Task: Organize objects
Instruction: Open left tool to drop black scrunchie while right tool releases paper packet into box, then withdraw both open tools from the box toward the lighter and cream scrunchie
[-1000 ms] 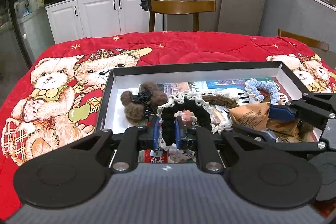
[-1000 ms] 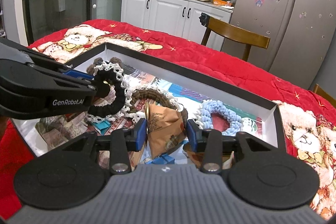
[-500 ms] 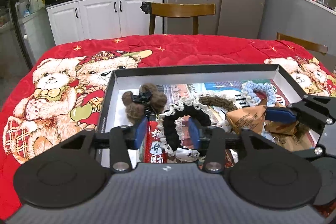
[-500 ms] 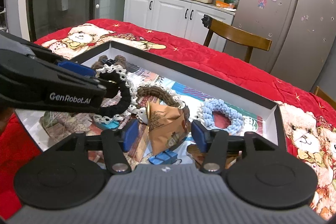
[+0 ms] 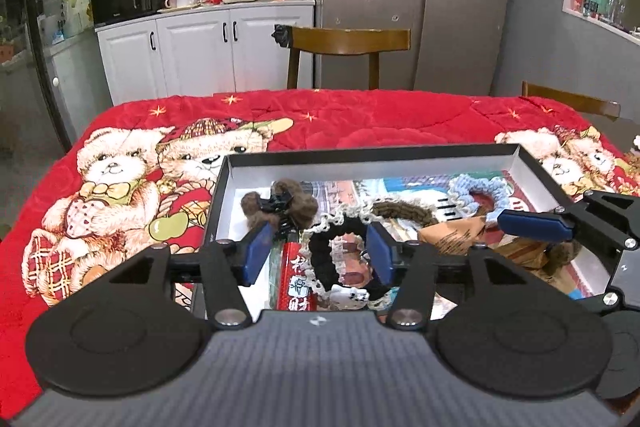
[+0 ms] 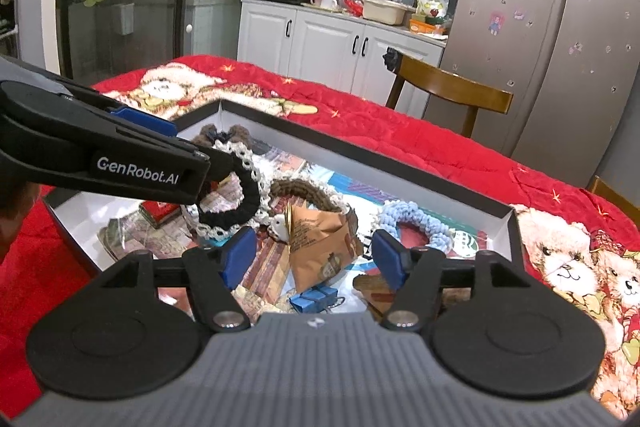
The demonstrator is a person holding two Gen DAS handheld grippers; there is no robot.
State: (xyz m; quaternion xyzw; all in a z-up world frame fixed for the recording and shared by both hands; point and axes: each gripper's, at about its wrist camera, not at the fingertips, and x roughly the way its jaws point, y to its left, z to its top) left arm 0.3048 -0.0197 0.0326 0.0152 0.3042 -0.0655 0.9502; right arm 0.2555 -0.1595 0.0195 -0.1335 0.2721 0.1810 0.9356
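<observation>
Left gripper [image 5: 316, 253], clenched on the black lace-trimmed scrunchie [image 5: 340, 259] a second ago, now spread, scrunchie deposited at 6 o'clock in tray [image 5: 372, 151]; right gripper [image 6: 314, 255] likewise spread over brown packet [image 6: 320, 239].

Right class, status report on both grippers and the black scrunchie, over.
Left gripper open, fingers astride black scrunchie. Right gripper open over brown packet. Scrunchie lies in box, among clutter.

left gripper [image 5: 318, 253] opened off black scrunchie [image 5: 340, 259], right gripper [image 6: 314, 253] widened
</observation>
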